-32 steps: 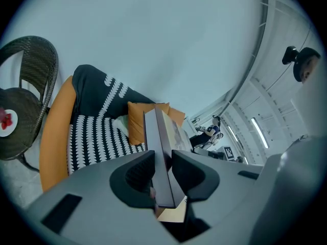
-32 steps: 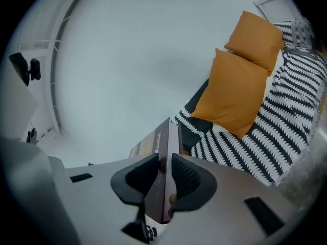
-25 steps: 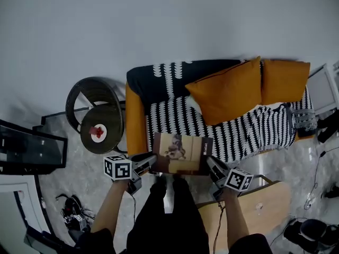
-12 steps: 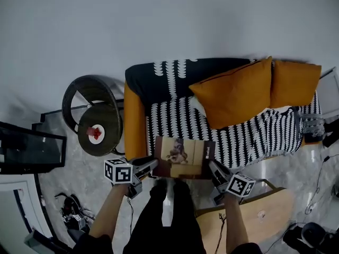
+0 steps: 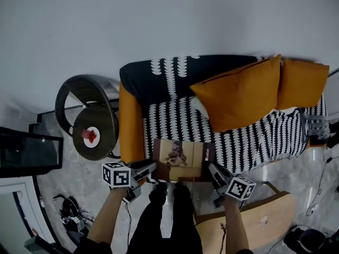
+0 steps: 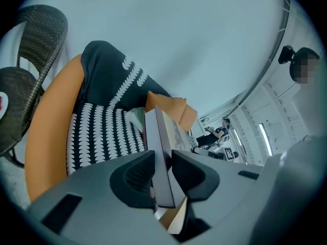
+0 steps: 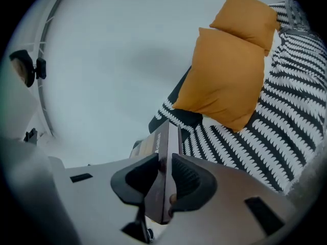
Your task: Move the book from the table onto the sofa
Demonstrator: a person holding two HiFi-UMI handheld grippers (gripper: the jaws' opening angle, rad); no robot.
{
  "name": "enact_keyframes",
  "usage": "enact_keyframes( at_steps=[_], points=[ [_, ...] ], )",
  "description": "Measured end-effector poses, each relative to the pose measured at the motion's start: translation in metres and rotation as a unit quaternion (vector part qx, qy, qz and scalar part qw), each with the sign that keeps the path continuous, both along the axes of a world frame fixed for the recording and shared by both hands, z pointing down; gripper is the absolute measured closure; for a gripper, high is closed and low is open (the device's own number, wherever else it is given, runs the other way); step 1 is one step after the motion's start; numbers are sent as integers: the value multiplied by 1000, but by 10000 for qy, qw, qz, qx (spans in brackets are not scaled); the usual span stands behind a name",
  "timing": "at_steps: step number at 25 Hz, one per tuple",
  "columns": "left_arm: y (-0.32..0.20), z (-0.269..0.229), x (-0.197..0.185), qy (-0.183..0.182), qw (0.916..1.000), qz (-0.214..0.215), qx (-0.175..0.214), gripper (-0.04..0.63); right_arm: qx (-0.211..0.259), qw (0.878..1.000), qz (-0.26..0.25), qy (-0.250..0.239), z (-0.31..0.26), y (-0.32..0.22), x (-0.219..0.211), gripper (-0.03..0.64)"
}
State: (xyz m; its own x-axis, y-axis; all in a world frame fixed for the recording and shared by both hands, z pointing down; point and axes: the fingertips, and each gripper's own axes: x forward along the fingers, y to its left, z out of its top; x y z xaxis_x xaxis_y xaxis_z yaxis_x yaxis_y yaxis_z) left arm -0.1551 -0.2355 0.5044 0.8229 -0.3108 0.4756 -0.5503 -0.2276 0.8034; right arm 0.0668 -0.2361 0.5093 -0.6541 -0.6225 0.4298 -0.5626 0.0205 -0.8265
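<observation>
I hold a brown book (image 5: 183,160) flat between both grippers, just above the front edge of the sofa seat (image 5: 175,123). My left gripper (image 5: 150,169) is shut on the book's left edge and my right gripper (image 5: 213,172) on its right edge. In the left gripper view the book (image 6: 159,147) stands edge-on between the pads, with the striped seat (image 6: 102,134) behind it. In the right gripper view the book's spine (image 7: 164,152) sits clamped in the jaws in front of the orange cushions (image 7: 225,78).
The sofa has orange arms (image 5: 130,126), a black and white throw and two orange cushions (image 5: 243,91) on its right half. A round wicker side table (image 5: 94,131) with a small plate stands left of it. A wooden table (image 5: 259,226) is at the lower right, and the person's legs are below the book.
Both grippers have sunk with the book toward the sofa seat. The sofa now looks larger and closer in the head view.
</observation>
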Motion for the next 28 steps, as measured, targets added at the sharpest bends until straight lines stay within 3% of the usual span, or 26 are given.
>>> enact_keyframes(
  at_steps=[17, 28],
  points=[
    [-44, 140, 3, 47, 9990, -209, -380, 482, -355, 9992, -146, 69, 140, -52, 3, 517],
    [-60, 196, 7, 16, 9983, -286, -513, 482, -542, 9985, -64, 79, 200, -66, 10, 517]
  ],
)
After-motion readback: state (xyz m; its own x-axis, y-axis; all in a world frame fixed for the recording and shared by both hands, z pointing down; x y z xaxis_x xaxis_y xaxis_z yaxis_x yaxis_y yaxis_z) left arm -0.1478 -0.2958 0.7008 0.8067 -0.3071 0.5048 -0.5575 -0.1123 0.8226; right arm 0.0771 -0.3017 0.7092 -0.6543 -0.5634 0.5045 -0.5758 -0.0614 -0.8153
